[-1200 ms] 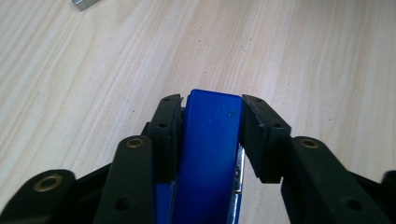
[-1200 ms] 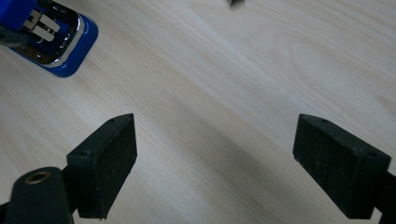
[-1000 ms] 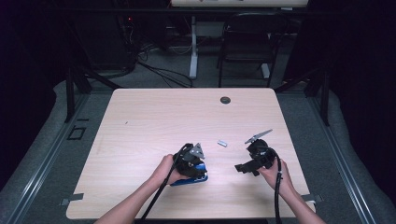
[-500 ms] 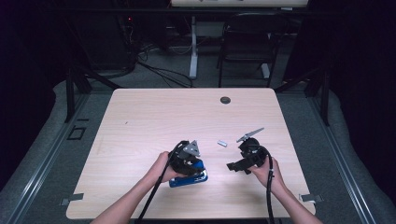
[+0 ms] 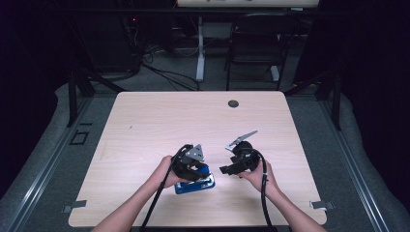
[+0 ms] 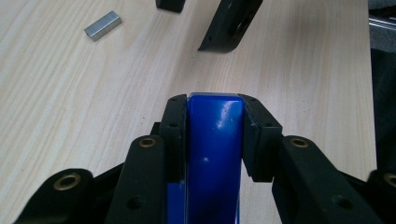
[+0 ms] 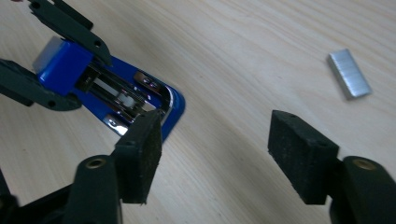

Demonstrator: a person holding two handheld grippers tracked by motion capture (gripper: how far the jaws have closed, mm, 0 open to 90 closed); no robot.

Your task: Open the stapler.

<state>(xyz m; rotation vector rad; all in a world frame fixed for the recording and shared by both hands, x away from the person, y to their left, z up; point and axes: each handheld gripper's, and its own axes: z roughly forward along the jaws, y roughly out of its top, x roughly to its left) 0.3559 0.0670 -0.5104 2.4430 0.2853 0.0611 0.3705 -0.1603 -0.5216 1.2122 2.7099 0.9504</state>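
Note:
A blue stapler lies on the table near its front edge. My left gripper is shut on the stapler's blue top arm, one pad on each side. In the right gripper view the stapler stands opened, its top arm lifted and the metal magazine bare. My right gripper is open just right of the stapler's front end, with nothing between its pads. A silver strip of staples lies on the wood beyond it, and also shows in the left gripper view.
The light wooden table has a small dark round cap near its far edge. Behind the table stand a chair and cables on the floor. Both forearms come in from the table's front edge.
My right gripper has moved left, closer to the stapler and past the staple strip. My left gripper stays shut on the stapler and has shifted only slightly.

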